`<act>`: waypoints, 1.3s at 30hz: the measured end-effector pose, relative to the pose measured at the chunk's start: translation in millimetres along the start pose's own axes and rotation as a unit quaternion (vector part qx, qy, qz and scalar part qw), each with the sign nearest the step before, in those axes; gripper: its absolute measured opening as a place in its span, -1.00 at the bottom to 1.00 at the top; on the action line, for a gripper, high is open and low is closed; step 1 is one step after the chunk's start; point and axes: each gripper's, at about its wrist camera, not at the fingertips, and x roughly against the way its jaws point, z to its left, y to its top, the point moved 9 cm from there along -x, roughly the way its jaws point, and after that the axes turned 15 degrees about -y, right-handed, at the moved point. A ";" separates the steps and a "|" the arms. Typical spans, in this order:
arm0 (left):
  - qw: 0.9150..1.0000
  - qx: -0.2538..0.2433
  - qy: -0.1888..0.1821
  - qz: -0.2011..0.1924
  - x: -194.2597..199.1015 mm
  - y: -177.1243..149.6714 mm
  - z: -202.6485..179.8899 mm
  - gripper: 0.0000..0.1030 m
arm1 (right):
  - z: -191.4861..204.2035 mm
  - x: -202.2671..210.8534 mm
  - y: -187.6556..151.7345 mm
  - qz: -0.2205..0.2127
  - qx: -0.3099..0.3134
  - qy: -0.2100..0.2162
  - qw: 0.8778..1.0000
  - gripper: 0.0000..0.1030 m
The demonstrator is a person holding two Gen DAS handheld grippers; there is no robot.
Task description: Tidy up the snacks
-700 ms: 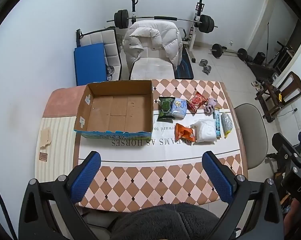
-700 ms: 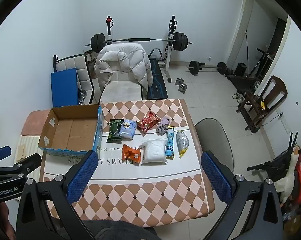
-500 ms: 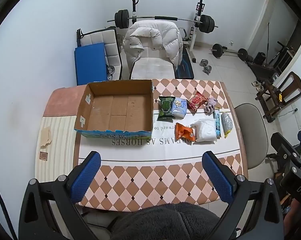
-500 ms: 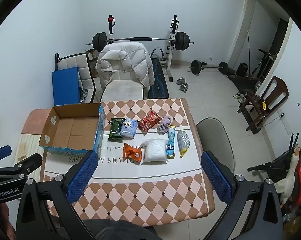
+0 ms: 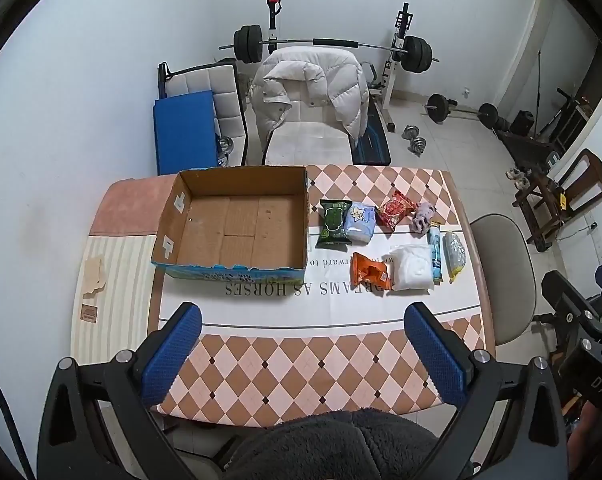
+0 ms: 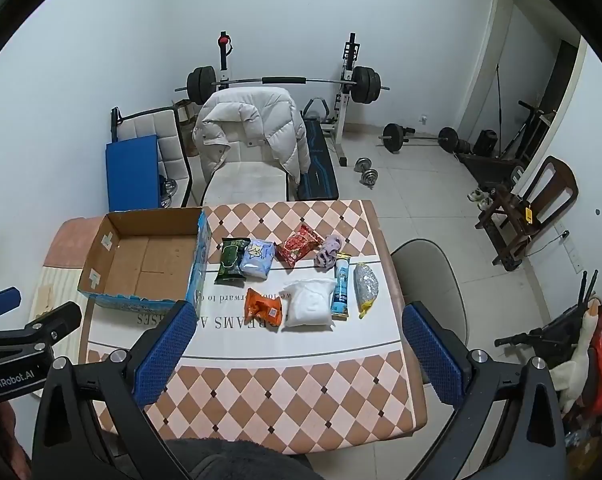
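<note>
Right wrist | snack packs (image 6: 305, 307): eight | box (image 6: 141, 264): one | both hand-held grippers (image 6: 293, 348) spread

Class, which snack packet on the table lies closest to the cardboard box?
The dark green packet: it lies right beside the box's right wall, with the pale blue packet on its other side.

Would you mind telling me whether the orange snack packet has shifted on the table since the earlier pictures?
No. The orange snack packet lies where it did, beside the white packet and just above the tablecloth lettering.
</note>
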 end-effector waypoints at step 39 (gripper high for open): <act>1.000 -0.001 0.002 -0.005 4.6 7.7 1.4 1.00 | -1.3 -0.8 5.0 0.000 -0.002 0.003 1.000 1.00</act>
